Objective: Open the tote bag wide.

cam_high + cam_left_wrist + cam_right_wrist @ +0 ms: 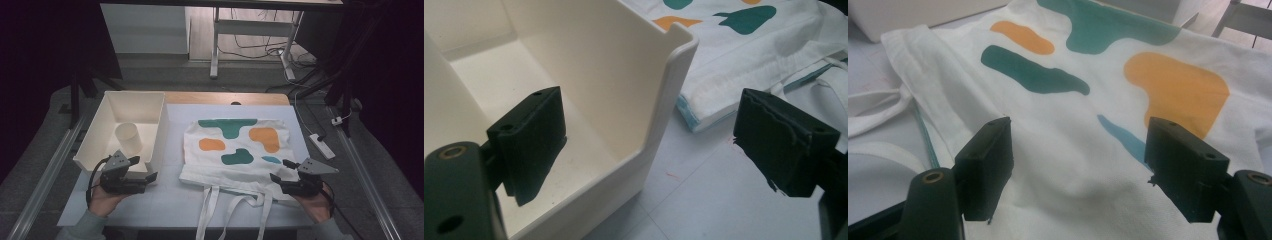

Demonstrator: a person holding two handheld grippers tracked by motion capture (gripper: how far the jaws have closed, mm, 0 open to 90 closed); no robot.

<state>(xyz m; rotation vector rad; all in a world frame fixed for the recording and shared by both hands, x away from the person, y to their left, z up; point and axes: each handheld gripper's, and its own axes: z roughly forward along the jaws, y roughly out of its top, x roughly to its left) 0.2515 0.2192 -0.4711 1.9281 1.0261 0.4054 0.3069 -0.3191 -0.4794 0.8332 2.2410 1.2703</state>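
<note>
Between the 2 spread, empty jaws of the right gripper (1075,170) lies the tote bag (1068,135), flat on the table (165,200). Left gripper (649,145), jaws open and empty, straddles the corner wall of the cream bin (674,65), beside the bag's edge.

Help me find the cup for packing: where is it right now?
In the high view the cup stands upright inside the white bin at the table's left, just beyond the left hand-held gripper and left of the tote bag.
</note>
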